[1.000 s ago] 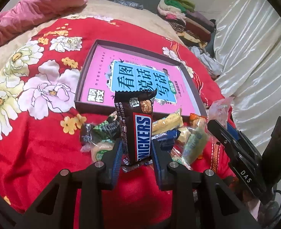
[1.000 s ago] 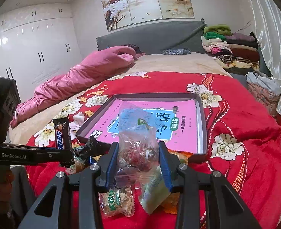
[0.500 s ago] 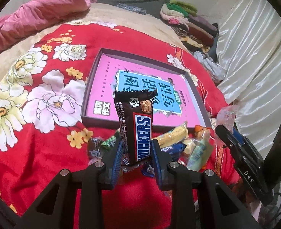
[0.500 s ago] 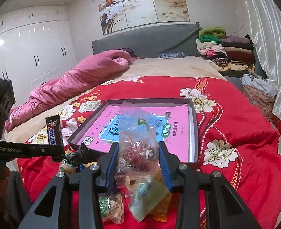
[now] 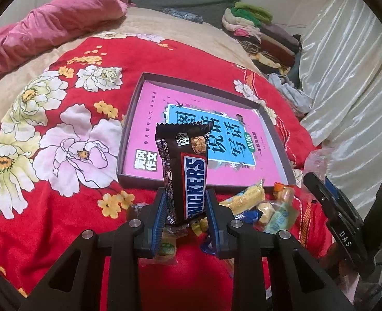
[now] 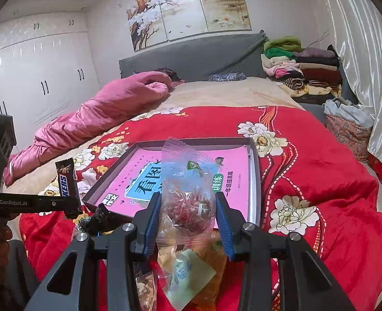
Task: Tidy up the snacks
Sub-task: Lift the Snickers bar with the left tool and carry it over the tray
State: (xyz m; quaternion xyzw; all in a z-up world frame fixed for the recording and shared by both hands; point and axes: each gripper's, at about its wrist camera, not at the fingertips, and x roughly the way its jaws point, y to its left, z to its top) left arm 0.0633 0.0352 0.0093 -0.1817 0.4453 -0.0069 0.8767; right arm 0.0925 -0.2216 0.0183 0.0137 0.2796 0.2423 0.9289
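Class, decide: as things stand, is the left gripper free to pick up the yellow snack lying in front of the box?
Probably not: the left gripper is shut on the chocolate bar, though the yellow snack lies uncovered nearby.

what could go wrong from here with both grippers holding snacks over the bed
1. The left gripper pinches the Snickers bar only at its lower end, so the tall bar could swing or slip out.
2. The right gripper squeezes a thin clear bag of red snack; the slick film could slide out or get crushed.
3. Loose snacks crowd the shallow box's near rim, so a low approach may scatter them.
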